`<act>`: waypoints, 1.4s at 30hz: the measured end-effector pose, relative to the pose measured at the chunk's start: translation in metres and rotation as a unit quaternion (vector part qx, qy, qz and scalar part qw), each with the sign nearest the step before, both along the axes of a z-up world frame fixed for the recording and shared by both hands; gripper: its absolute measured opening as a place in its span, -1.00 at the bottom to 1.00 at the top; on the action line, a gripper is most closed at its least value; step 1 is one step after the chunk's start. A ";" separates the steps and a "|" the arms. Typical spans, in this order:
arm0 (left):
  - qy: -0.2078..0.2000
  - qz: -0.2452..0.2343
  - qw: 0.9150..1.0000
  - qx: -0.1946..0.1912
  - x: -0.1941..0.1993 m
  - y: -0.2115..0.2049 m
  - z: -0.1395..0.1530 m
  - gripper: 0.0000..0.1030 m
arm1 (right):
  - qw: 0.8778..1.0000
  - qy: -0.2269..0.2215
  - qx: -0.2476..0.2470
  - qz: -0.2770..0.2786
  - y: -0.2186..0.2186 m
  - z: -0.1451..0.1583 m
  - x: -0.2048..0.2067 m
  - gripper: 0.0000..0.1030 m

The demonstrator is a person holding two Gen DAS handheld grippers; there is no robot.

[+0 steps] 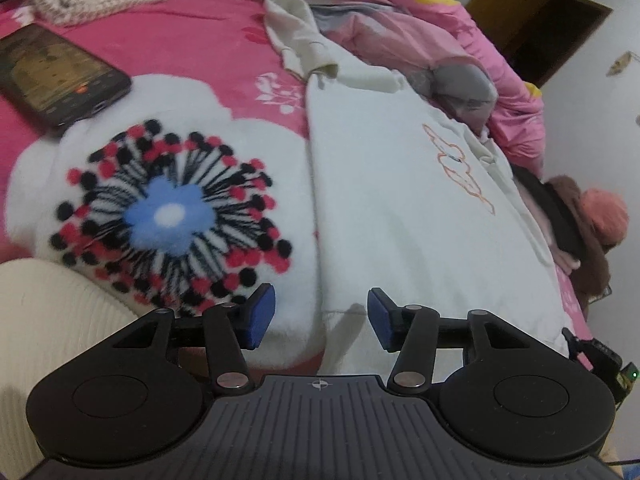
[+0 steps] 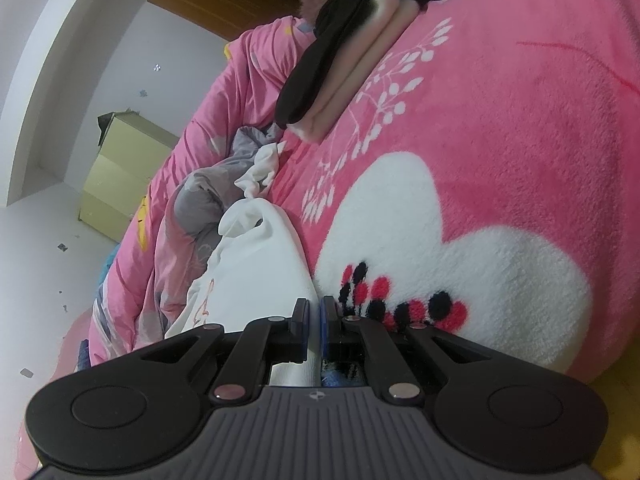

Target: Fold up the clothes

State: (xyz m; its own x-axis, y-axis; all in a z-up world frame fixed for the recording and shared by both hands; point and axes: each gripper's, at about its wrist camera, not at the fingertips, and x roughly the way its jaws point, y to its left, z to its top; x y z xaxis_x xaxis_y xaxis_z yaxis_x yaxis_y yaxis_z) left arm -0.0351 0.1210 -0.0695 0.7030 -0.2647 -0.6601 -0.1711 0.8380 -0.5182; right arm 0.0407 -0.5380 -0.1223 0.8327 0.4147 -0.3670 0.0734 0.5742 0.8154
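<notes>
while clamped on white cotton garment (image 2: 260,264) hem to anchor it, right tool (image 2: 315,312); left tool (image 1: 321,316) apart, empty, just above garment.

We see a bed (image 2: 520,92) spread with a pink fleece blanket (image 1: 208,48) bearing a white flower print. Beyond it stand plain white walls (image 2: 48,240), a yellow-green cabinet (image 2: 120,168) and a brown wooden shelf (image 1: 536,28).
</notes>
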 end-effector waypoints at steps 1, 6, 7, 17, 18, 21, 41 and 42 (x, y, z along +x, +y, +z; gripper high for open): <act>0.002 0.006 1.000 0.000 -0.002 0.001 0.000 0.03 | 1.000 0.000 0.000 0.000 0.000 0.000 0.000 -0.93; 0.040 0.018 0.998 -0.036 -0.003 0.004 -0.018 0.23 | 1.000 -0.003 0.004 0.000 0.000 -0.001 0.000 -0.93; 0.041 0.017 0.998 -0.040 -0.003 0.003 -0.021 0.22 | 1.000 -0.003 0.005 0.000 -0.001 -0.001 -0.001 -0.93; 0.032 -0.009 0.999 -0.025 -0.007 -0.007 -0.021 -0.96 | 1.000 -0.003 0.006 0.001 -0.001 -0.001 -0.001 -0.93; 0.032 -0.008 0.999 -0.018 -0.008 -0.008 -0.021 -0.96 | 1.000 -0.002 0.006 0.001 -0.001 -0.001 -0.001 -0.93; 0.048 0.003 0.998 0.036 -0.008 -0.010 -0.025 -1.00 | 1.000 -0.002 0.006 0.001 0.000 -0.001 -0.001 -0.93; -0.065 -0.124 0.990 -0.004 -0.019 -0.035 0.023 -0.91 | 0.990 -0.043 -0.053 0.125 0.026 0.054 -0.045 -0.65; -0.054 -0.137 0.989 -0.003 -0.014 -0.042 0.017 -0.91 | 0.987 -0.032 -0.055 0.148 0.032 0.051 -0.045 -0.65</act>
